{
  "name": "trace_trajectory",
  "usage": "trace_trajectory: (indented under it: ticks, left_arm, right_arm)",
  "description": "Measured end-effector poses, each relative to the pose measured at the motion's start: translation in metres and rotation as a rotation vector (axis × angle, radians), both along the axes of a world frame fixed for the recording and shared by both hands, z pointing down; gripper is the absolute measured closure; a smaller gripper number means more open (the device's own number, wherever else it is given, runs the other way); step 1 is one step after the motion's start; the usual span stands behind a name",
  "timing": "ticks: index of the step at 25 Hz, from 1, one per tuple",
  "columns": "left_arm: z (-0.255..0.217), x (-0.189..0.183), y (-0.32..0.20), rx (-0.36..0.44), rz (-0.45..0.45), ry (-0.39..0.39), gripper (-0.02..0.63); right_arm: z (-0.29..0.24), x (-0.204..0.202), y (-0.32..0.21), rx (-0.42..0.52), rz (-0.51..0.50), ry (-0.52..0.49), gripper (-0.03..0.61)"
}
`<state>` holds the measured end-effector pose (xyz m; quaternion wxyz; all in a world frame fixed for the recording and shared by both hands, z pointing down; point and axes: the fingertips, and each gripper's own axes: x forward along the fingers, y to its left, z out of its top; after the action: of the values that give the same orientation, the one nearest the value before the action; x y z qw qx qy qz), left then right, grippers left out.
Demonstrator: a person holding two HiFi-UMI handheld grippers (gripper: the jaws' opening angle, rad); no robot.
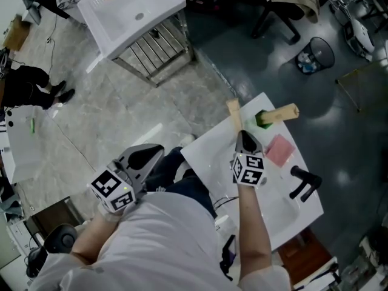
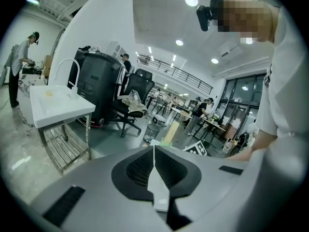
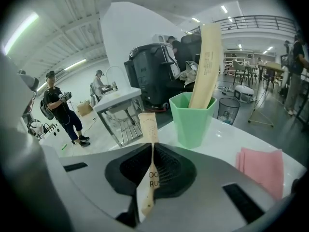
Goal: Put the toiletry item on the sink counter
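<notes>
Right fingers (image 3: 175, 169) clenched on a flat tan packet (image 3: 148, 124), which sticks out past the tips. Right gripper (image 1: 244, 136) holds it over the white counter (image 1: 209, 156), near the counter's edge. The packet (image 1: 234, 111) sits just left of the green cup (image 3: 190, 117) and is not resting on the counter. A second tan packet (image 3: 206, 62) stands tilted in the cup. A pink cloth (image 3: 260, 168) lies flat to the right of the cup, with a black faucet (image 1: 305, 182) beyond it. Left fingers (image 2: 135, 170) are pressed together with nothing between them. Left gripper (image 1: 154, 151) is off the counter, over the floor by the person's legs.
</notes>
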<state>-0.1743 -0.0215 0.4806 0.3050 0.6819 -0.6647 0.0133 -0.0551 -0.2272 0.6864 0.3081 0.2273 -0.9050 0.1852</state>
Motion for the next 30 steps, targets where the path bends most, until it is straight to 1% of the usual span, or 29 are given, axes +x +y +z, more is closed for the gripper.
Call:
trace_trajectory:
  ticks: [15,16,17,18,25,30]
  left_arm:
    - [0.002,0.002,0.001,-0.01,0.007,0.003,0.595]
    - [0.002,0.002,0.001,-0.009,0.007,0.003,0.595]
    - [0.002,0.002,0.001,-0.007,0.008,0.003,0.595]
    - [0.002,0.002,0.001,-0.005,0.01,0.002,0.595]
    - [0.0,0.001,-0.001,0.007,0.029,0.002,0.595]
    - [-0.007,-0.003,-0.005,0.028,0.052,0.003,0.595]
  right_arm:
    - [0.012,-0.002,0.005,-0.008,-0.021,0.021,0.543]
    - [0.013,-0.002,0.006,-0.011,-0.026,0.027,0.507]
    - [0.014,-0.003,0.007,-0.013,-0.03,0.032,0.431]
    - [0.014,-0.003,0.007,-0.01,-0.032,0.034,0.414]
    - [0.001,-0.002,0.007,-0.001,-0.013,0.015,0.402]
    - [-0.023,0.001,0.005,0.016,0.023,-0.003,0.402]
